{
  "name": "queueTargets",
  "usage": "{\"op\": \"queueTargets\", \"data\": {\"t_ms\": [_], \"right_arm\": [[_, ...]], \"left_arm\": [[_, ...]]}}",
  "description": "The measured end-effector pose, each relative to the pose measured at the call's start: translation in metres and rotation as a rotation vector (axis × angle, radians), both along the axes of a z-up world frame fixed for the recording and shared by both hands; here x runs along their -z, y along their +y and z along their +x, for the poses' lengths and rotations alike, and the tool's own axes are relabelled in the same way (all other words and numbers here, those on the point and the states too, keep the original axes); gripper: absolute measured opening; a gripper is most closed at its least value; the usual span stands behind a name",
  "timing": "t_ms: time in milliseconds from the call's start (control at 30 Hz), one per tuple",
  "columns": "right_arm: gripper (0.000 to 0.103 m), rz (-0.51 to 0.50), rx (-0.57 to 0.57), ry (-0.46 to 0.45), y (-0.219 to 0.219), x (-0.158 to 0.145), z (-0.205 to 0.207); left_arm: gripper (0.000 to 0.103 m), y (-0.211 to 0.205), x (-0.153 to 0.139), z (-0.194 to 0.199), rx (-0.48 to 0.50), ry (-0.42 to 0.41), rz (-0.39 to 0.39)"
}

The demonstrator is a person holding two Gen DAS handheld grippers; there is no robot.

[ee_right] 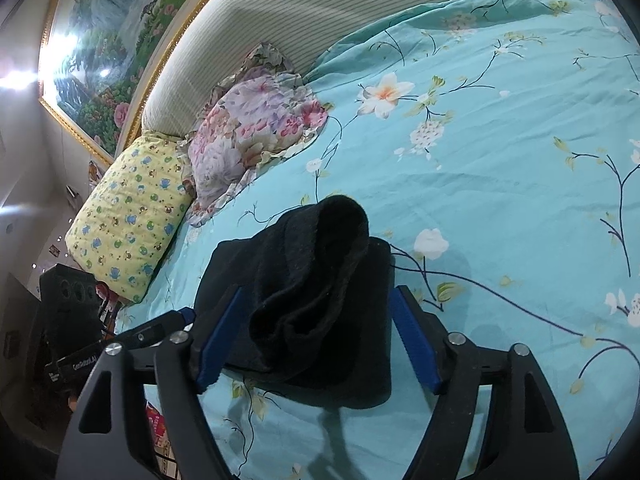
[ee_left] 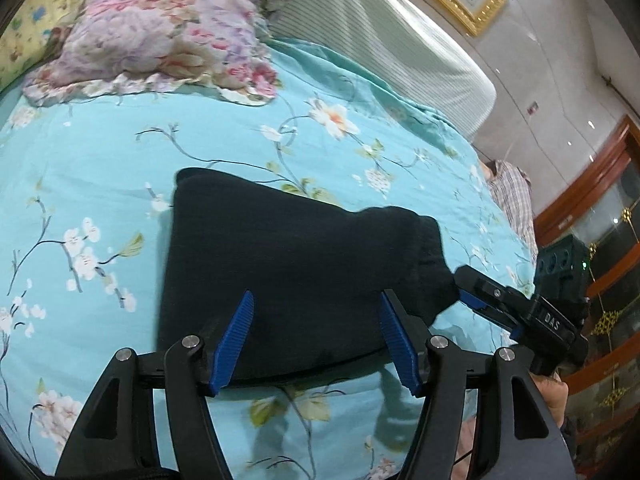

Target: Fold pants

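I start with the bed, which fills both views under its turquoise sheet printed with white blossom. A striped headboard runs along the far edge, below a gold-framed painting on the wall. Against the headboard lie a pink and lilac flowered pillow and, beside it, a yellow patterned pillow.

The pants lie on the sheet directly ahead of both grippers, black and already gathered into a short, thick bundle with squared sides. I judge the main folds are done. What is left shows best from the right wrist: one end, with a ribbed band, sits rucked up in a soft hump on top of the bundle and has not been pressed flat. I would say it needs smoothing or tucking before the stack counts as tidy.

My left gripper stands wide open over the near edge of the bundle, with nothing held between its blue pads. My right gripper is just as wide open, its fingers straddling the raised end without closing on it. From the left wrist its tip lies right against the bundle's right corner.
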State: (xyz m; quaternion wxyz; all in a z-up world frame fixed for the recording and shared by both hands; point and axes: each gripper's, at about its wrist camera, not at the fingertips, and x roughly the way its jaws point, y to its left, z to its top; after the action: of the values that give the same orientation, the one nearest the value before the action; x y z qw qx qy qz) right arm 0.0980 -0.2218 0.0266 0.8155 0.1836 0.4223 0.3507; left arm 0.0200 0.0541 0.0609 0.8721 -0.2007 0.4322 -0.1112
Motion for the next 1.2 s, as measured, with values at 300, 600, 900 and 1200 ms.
{"op": "queueTargets", "data": {"t_ms": [300,600,900,1200], "right_arm": [[0.077,-0.007,0.015,0.036,0.012,0.009,-0.005],[0.077,-0.008,0.025,0.063,0.017,0.017,-0.003],[0.077,-0.007,0.034,0.086,0.019,0.026,-0.003],[0.077,0.001,0.038,0.096,0.019,0.028,-0.003]], "left_arm": [[0.067,0.033,0.012,0.005,-0.072,0.021,-0.032],[0.068,0.045,0.024,0.011,-0.094,0.045,-0.044],[0.069,0.049,0.034,0.02,-0.103,0.071,-0.055],[0.073,0.047,0.043,0.03,-0.096,0.089,-0.051]]}}
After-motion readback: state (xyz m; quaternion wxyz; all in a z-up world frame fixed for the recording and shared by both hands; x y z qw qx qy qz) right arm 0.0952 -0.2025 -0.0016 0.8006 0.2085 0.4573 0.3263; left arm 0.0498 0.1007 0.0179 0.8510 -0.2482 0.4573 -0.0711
